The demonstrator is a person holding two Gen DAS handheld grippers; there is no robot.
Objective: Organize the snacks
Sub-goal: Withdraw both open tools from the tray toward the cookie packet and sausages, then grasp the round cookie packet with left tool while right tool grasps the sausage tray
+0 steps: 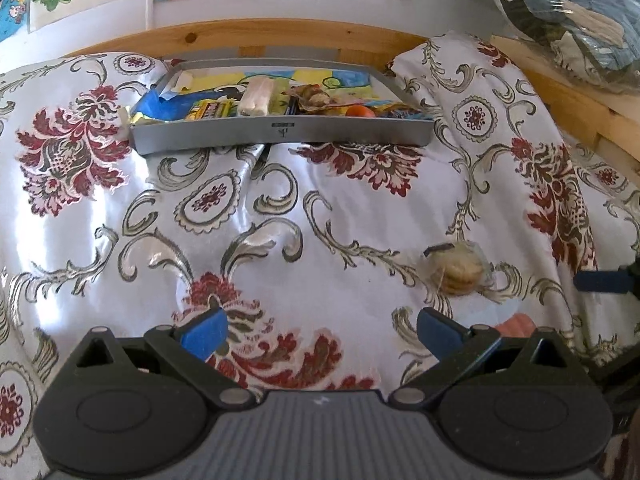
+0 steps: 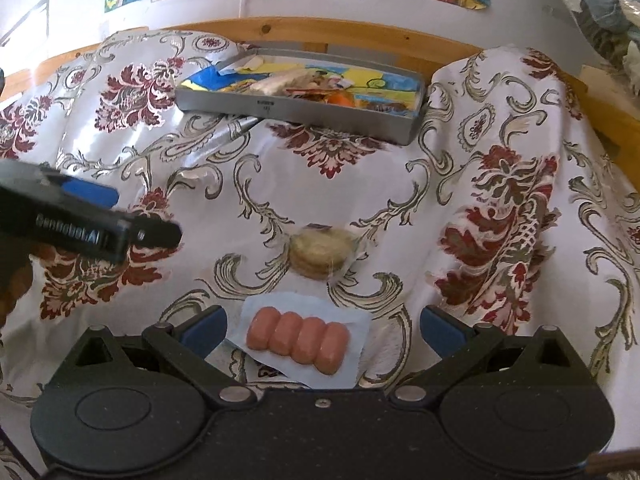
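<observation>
A grey tray (image 1: pixel 280 133) (image 2: pixel 296 110) at the back of the bed holds several snacks, among them a white bar (image 1: pixel 256 98) and an orange fruit (image 1: pixel 360 111). A clear bag of round cookies (image 1: pixel 458 268) (image 2: pixel 322 252) lies on the bedspread. Just in front of it sits a sealed pack of pink sausages (image 2: pixel 298 342), between the open fingers of my right gripper (image 2: pixel 320 330). My left gripper (image 1: pixel 320 330) is open over bare bedspread, left of the cookies. In the right wrist view it shows as a black body (image 2: pixel 88 224) at the left.
The floral satin bedspread (image 1: pixel 360 208) covers pillows at both back corners. A wooden bed frame (image 1: pixel 280 36) runs behind the tray, with paintings on the wall above. Bagged bedding (image 1: pixel 572 12) sits at the upper right. A blue finger tip (image 1: pixel 600 280) pokes in at the right edge.
</observation>
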